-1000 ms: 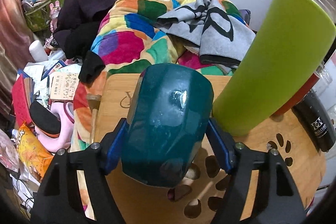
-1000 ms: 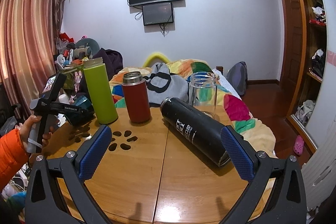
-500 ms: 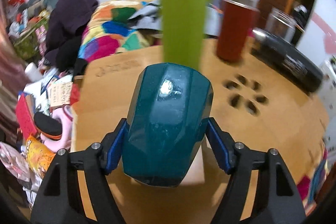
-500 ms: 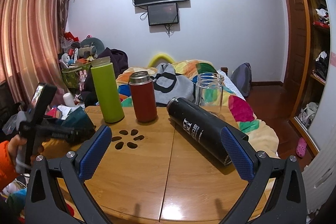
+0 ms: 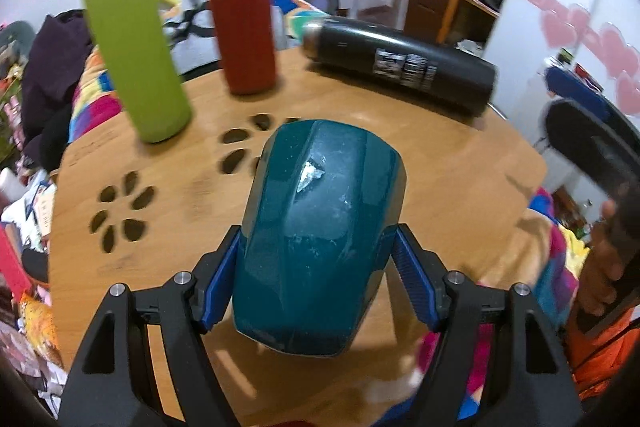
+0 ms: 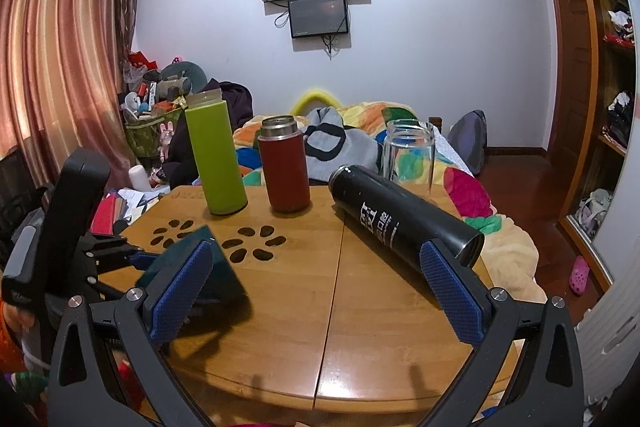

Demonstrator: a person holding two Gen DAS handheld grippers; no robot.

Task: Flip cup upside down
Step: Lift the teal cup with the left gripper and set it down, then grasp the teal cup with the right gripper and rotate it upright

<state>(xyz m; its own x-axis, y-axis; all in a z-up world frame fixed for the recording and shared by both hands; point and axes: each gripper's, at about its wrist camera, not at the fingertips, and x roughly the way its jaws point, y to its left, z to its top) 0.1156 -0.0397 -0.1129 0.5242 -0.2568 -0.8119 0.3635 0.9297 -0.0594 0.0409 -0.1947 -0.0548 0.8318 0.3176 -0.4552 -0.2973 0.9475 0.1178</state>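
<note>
Fingers of left gripper (image 5: 316,283) clamp teal cup (image 5: 320,227); right gripper (image 6: 316,291) gapes wide.

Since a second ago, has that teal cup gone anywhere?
Yes. In the right wrist view the teal cup, clamped in the left gripper, has travelled right, from beside the green bottle to past the flower cutouts.

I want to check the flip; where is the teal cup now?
The teal cup is held between the jaws of the left gripper, over the near left part of the wooden table, in front of the green bottle.
</note>
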